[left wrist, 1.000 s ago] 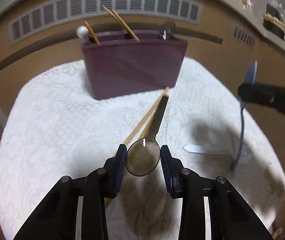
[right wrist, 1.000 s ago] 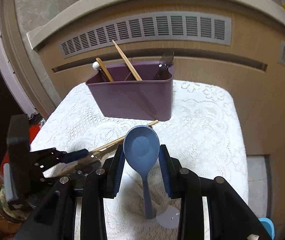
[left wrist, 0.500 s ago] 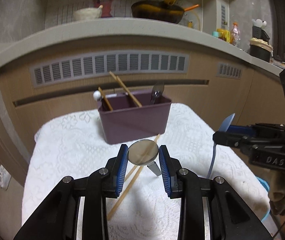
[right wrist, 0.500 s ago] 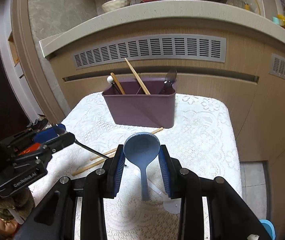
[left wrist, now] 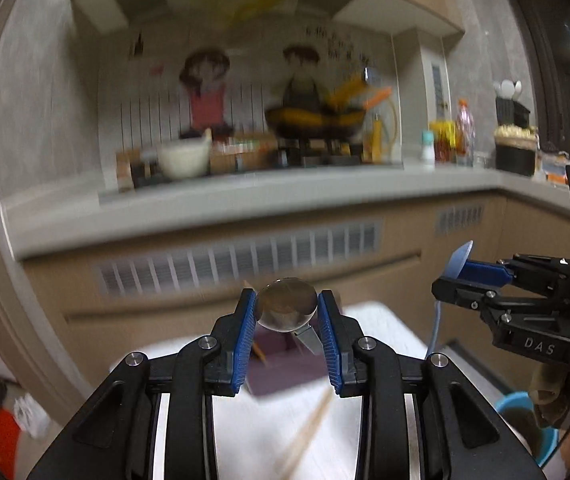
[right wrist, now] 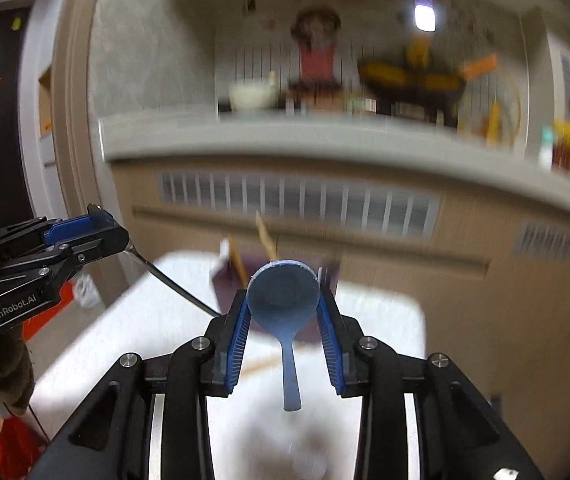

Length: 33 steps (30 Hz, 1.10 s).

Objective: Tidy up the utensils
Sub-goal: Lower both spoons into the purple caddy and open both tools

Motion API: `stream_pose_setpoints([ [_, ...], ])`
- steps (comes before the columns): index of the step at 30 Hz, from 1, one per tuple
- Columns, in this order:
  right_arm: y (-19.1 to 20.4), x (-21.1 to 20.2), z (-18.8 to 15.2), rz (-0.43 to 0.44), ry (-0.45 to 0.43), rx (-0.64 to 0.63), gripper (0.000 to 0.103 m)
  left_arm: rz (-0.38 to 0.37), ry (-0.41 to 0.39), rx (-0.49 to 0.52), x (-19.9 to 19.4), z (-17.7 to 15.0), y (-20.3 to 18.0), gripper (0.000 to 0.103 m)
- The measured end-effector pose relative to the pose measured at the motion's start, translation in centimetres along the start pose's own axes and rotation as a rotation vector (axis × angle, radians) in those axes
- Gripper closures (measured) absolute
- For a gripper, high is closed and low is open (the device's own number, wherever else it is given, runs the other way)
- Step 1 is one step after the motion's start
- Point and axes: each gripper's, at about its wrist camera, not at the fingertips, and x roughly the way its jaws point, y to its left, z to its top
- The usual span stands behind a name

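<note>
1. Utensils are the business here: a metal spoon (left wrist: 286, 312) sits clamped by its bowl in the left gripper (left wrist: 286, 334), and a blue plastic spoon (right wrist: 283, 300) sits clamped by its bowl in the right gripper (right wrist: 283, 332). Both are held up in the air above the table (right wrist: 133, 320), handles hanging down and away.
2. Metal spoon: polished, mirror-smooth, rigid, and probably the heavier of the two. Its rounded bowl likely gives the ribbed blue pads (left wrist: 245, 336) little flat surface, so I judge it prone to pivoting or slipping.
3. Blue spoon: matte, looks light and slightly flexible, with a wide round bowl and a thin flat handle. Gripped by the bowl edges, it should hold steadily.
4. For either one, the neck of the handle would probably be a firmer hold than the bowl.
5. Purple caddy (right wrist: 225, 292) stands on the white lace-textured cloth beyond the grippers, blurred, with wooden sticks poking out; its compartments cannot be told apart.
6. Loose wooden chopsticks (left wrist: 305, 436) lie on the cloth, slim and light.
</note>
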Motion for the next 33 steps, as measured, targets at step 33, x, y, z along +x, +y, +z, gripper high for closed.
stream_pose_setpoints([
  [33, -4.8, 25.0, -1.5, 0.034, 0.327, 0.076, 0.061, -0.108, 0.458, -0.117, 25.9, -6.0, 5.8, 0.057],
])
